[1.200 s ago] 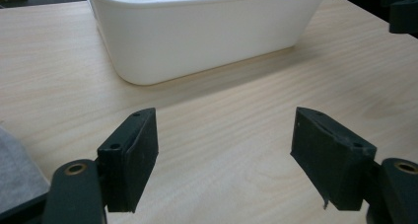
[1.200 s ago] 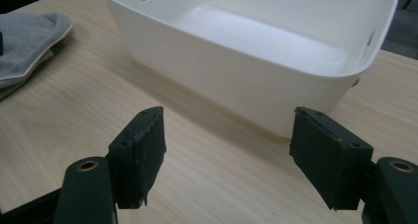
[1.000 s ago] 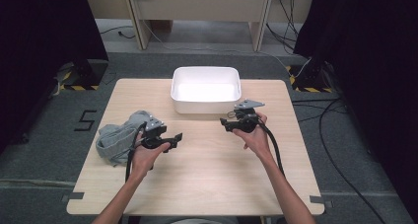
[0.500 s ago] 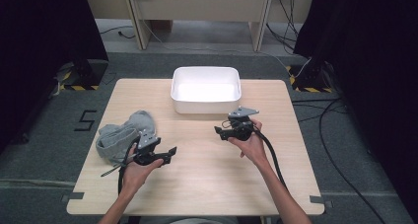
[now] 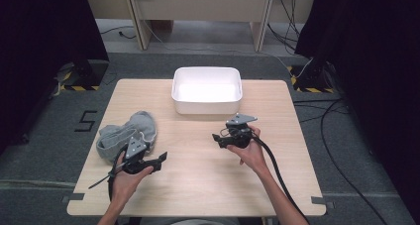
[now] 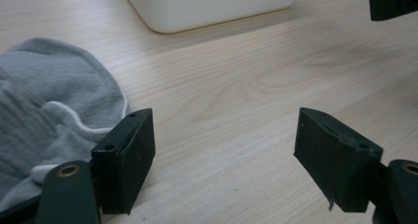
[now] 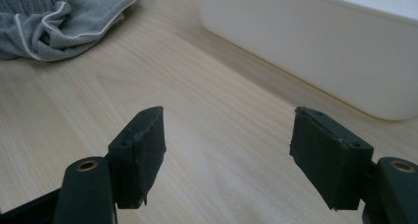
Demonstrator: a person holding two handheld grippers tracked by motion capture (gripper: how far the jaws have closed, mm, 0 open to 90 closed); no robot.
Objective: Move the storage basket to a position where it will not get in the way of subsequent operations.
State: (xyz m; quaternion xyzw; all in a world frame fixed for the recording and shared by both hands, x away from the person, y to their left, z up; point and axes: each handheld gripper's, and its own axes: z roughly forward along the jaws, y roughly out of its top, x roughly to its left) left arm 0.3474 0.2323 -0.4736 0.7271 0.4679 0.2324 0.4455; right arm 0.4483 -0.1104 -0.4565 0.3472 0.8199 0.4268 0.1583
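Wooden table [image 5: 198,185], white tub [image 5: 207,90], grey garment [image 5: 124,134]

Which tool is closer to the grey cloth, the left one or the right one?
Left. The left tool sits right beside the cloth, at its near edge, jaws open and pointing away from it. The right tool is across the table, in front of the white tub.
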